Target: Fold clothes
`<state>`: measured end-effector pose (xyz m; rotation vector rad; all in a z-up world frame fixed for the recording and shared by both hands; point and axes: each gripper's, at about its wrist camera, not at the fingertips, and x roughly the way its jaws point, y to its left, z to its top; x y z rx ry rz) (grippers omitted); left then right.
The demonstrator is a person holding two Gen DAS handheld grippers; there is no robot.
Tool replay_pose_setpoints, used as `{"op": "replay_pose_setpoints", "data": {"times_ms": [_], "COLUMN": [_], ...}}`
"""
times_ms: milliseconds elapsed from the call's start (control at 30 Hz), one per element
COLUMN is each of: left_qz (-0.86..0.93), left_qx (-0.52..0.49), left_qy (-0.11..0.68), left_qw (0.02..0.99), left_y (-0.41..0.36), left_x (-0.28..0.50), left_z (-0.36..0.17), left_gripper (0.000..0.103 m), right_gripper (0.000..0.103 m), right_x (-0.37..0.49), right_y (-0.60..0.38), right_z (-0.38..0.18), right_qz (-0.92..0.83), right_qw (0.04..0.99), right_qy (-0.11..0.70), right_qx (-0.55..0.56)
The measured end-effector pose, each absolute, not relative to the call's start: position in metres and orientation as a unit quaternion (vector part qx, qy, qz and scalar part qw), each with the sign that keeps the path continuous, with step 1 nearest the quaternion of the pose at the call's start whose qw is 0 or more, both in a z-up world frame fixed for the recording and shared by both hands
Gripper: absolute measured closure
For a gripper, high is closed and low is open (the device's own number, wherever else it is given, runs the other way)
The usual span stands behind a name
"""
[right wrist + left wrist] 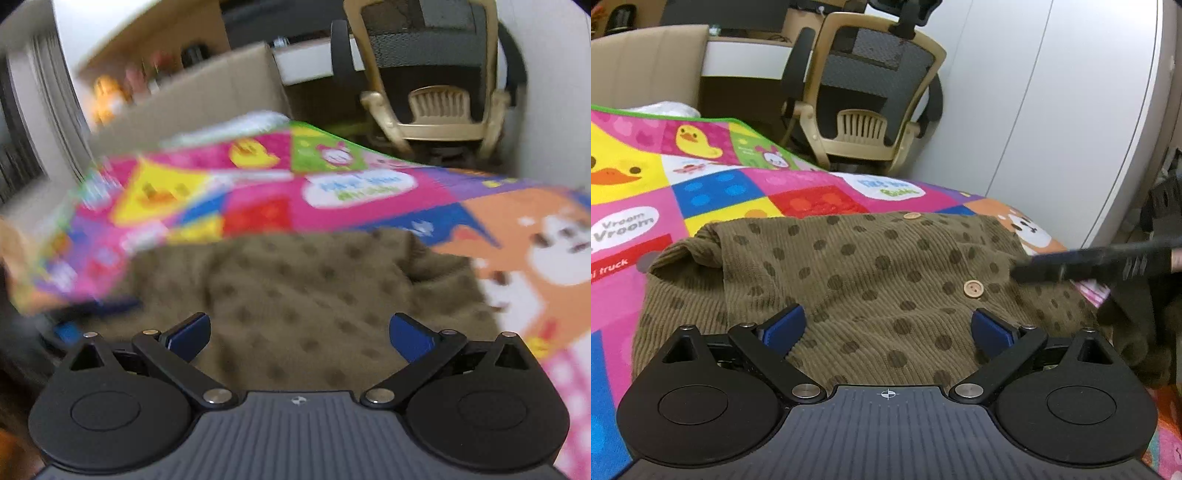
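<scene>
An olive-brown corduroy garment (871,280) with dark dots and wooden buttons (973,288) lies partly folded on a bright cartoon play mat (701,184). My left gripper (888,326) hovers just above its near part, open, with nothing between the blue pads (785,326). In the left wrist view the right gripper shows as a blurred black bar (1082,264) over the garment's right edge. The right wrist view is motion-blurred: the same garment (303,295) lies below my right gripper (299,334), which stands open and holds nothing.
A beige and black office chair (864,92) stands beyond the mat's far edge, beside a white cabinet wall (1052,110). A tan headboard-like panel (646,62) and a desk sit at the back left. A dark object (1163,206) is at the right edge.
</scene>
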<state>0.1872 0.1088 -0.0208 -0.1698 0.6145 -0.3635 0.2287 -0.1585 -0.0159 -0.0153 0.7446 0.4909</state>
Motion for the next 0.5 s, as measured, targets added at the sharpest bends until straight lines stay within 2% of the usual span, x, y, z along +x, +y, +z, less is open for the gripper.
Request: {"op": "replay_pose_setpoints", "data": {"times_ms": [100,500], "left_qz": [-0.177,-0.177], "left_qx": [-0.079,-0.083], "left_qy": [0.300,0.295], "left_qw": [0.934,0.935], "left_y": [0.107,0.106], "left_x": [0.187,0.184], "left_z": [-0.021,-0.023], "left_gripper": [0.001,0.000], "right_gripper": [0.000,0.000], "right_x": [0.218,0.210], "right_y": [-0.149,-0.151], "right_z": [-0.029,-0.034], "right_qz": [0.231,0.224], "right_qw": [0.903,0.914], "right_qy": [0.356,0.334], "right_qx": [-0.065,-0.047]}}
